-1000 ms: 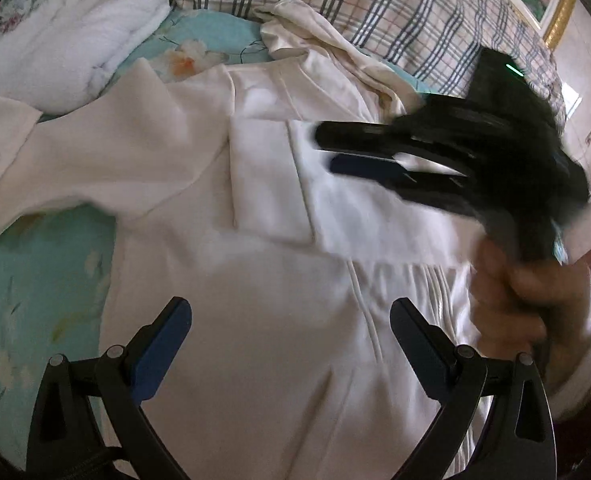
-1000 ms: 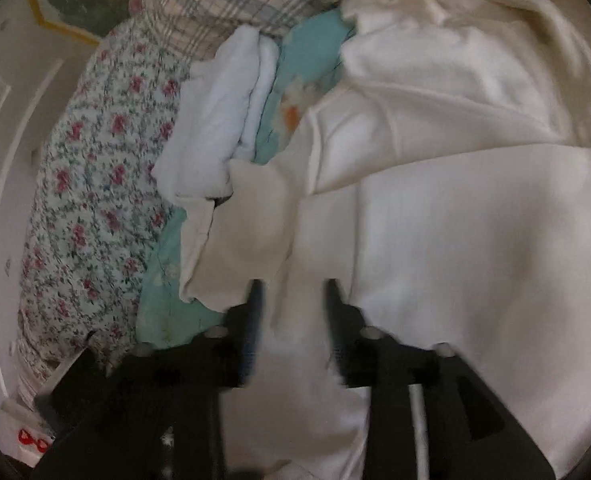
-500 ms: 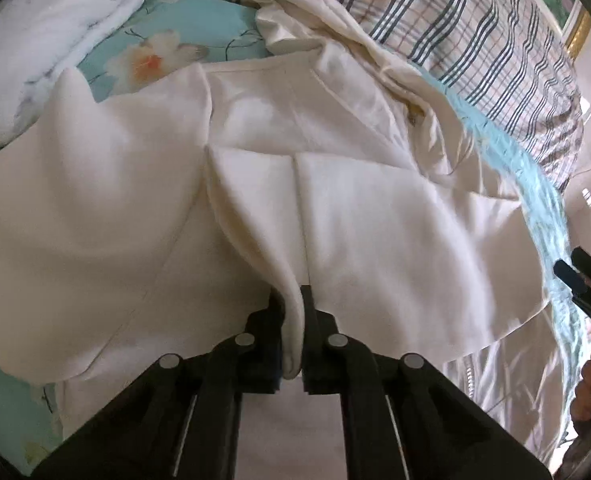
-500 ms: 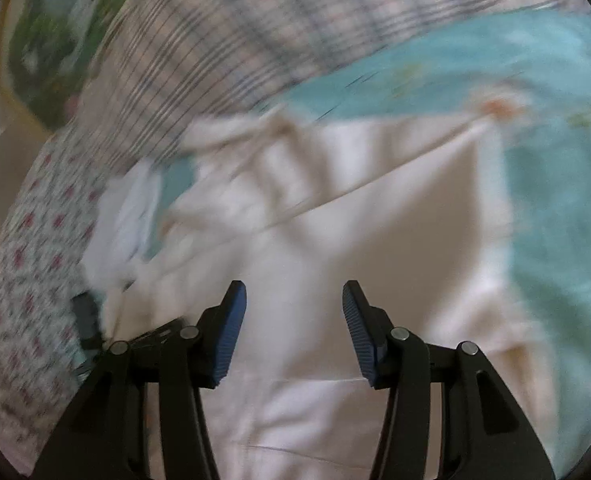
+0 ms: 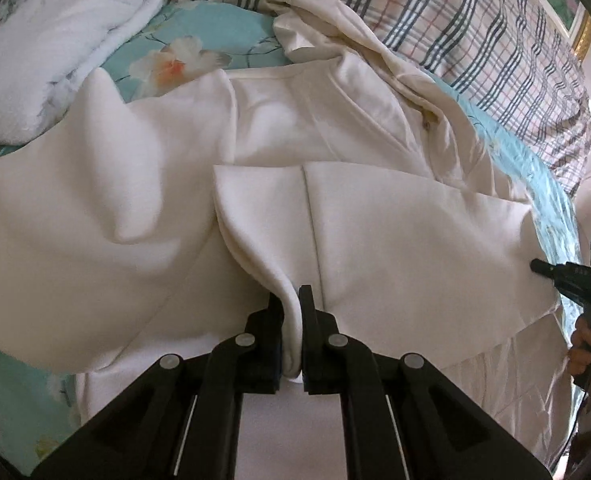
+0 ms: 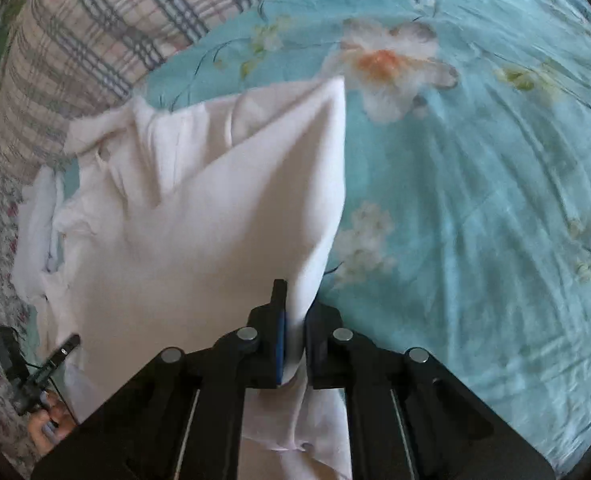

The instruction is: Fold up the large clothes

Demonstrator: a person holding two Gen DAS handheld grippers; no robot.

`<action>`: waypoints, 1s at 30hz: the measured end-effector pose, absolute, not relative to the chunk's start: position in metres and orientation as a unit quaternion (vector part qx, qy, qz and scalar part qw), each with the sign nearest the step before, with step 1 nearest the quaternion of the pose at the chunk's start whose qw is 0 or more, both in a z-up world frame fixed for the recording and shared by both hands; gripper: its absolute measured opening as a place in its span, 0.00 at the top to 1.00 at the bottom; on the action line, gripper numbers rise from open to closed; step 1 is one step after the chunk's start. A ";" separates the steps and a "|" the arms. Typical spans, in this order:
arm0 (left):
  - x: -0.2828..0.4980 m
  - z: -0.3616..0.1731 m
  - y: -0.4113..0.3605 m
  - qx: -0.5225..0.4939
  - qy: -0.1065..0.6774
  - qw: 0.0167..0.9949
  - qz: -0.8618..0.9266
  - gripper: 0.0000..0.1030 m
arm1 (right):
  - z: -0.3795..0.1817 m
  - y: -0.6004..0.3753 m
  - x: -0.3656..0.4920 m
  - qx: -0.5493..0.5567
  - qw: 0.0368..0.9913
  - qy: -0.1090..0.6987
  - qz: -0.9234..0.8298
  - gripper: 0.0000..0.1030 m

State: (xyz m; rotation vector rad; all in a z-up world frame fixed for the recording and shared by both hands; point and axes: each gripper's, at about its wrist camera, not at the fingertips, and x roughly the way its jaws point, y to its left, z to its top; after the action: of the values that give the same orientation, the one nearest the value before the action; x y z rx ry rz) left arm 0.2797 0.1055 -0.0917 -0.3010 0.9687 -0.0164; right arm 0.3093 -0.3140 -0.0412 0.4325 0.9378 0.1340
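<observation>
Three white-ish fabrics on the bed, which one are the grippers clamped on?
The cream coat, spread mid-bed: left gripper and right gripper both pinch its edge. The folded white towel and plaid quilt lie untouched.

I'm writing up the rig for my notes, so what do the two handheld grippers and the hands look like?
Both the left gripper and right gripper are matte black linkages with silver pivot pins; blue pads line the right gripper's fingers. A green light glows on the right one's body. Bare hand, thin black cable.

There were two hand-held grippers, left (image 5: 291,312) and right (image 6: 293,320). One cream garment (image 5: 375,232) lay on one floral bed sheet (image 6: 475,200), alongside one white towel (image 5: 55,40) and one plaid quilt (image 5: 475,32).
</observation>
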 end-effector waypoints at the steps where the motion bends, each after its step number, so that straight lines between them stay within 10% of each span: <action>1: 0.282 -0.093 0.102 -0.145 0.465 0.873 -0.010 0.95 | -0.040 -0.318 0.309 0.203 0.870 0.445 0.059 0.94; 11: 0.281 -0.096 0.097 -0.143 0.464 0.874 -0.007 0.93 | -0.010 -0.294 0.263 0.158 0.903 0.389 0.089 0.86; 16: 0.263 -0.091 0.113 -0.164 0.459 0.873 0.018 0.78 | -0.054 -0.302 0.269 0.154 0.882 0.443 0.055 0.98; 20: 0.224 -0.071 0.155 -0.160 0.434 0.884 0.074 0.52 | -0.030 -0.299 0.241 0.172 0.892 0.412 0.068 0.87; 23: 0.208 -0.052 0.199 -0.147 0.416 0.887 0.132 0.40 | -0.017 -0.277 0.217 0.179 0.890 0.399 0.131 0.60; 30: 0.226 -0.060 0.316 -0.125 0.417 0.844 0.313 0.17 | -0.023 -0.205 0.199 0.179 0.868 0.420 0.195 0.58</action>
State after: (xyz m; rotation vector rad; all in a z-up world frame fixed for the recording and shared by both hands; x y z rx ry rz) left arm 0.2257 0.3158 -0.0604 -0.2648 0.8806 0.6601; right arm 0.1994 -0.2054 -0.0228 0.3754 0.8792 0.4087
